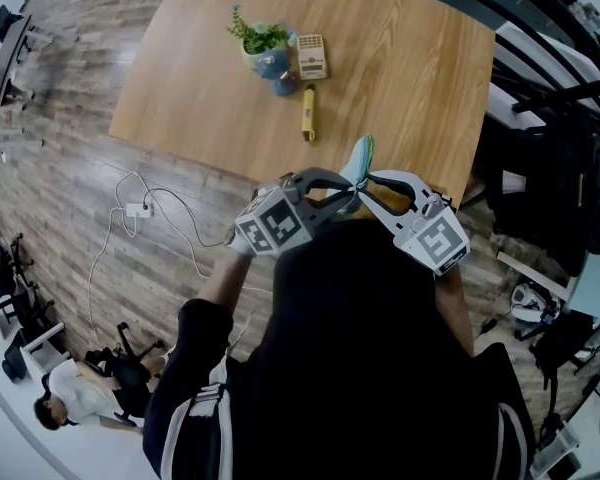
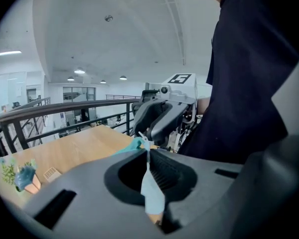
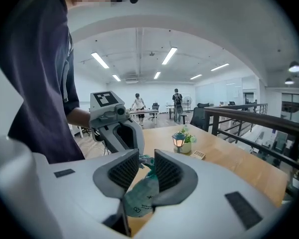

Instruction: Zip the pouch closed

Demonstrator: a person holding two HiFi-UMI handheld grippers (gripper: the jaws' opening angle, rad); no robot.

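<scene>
left tool clamps pouch, right tool parted

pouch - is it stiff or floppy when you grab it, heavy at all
Probably floppy: the pouch pinches flat to a thin sheet in the left gripper and bends loosely between the open pads of the right gripper. Likely light: that one pinch seems to hold it up off the table. It may twist when tugged, being so thin.
</scene>
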